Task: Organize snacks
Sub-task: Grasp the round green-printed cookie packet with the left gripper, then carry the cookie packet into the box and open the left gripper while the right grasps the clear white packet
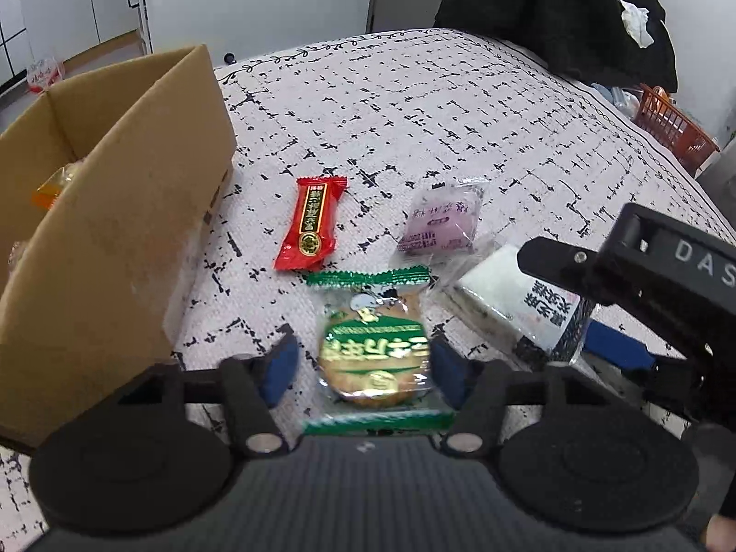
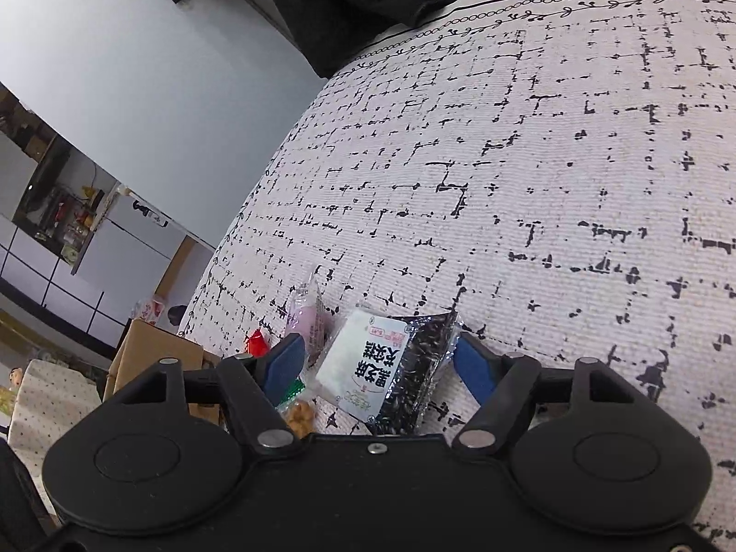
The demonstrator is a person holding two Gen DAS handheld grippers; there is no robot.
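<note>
My left gripper [image 1: 365, 368] is open around a green-wrapped round biscuit [image 1: 375, 354] lying on the patterned cloth; its blue pads stand on either side, apart from it. A red candy bar [image 1: 310, 223] and a purple packet [image 1: 441, 221] lie beyond. My right gripper [image 2: 382, 363] is open around a black-and-white rice cake packet [image 2: 386, 368], which also shows in the left wrist view [image 1: 520, 308]. The right gripper shows at the right of the left wrist view [image 1: 653, 285]. An open cardboard box [image 1: 115, 230] stands at the left, with snacks inside.
The table carries a white cloth with black marks [image 2: 529, 161]. An orange basket [image 1: 671, 124] sits at its far right edge. A dark garment [image 1: 552, 14] hangs behind the table. White cabinets [image 1: 69, 9] stand at the far left.
</note>
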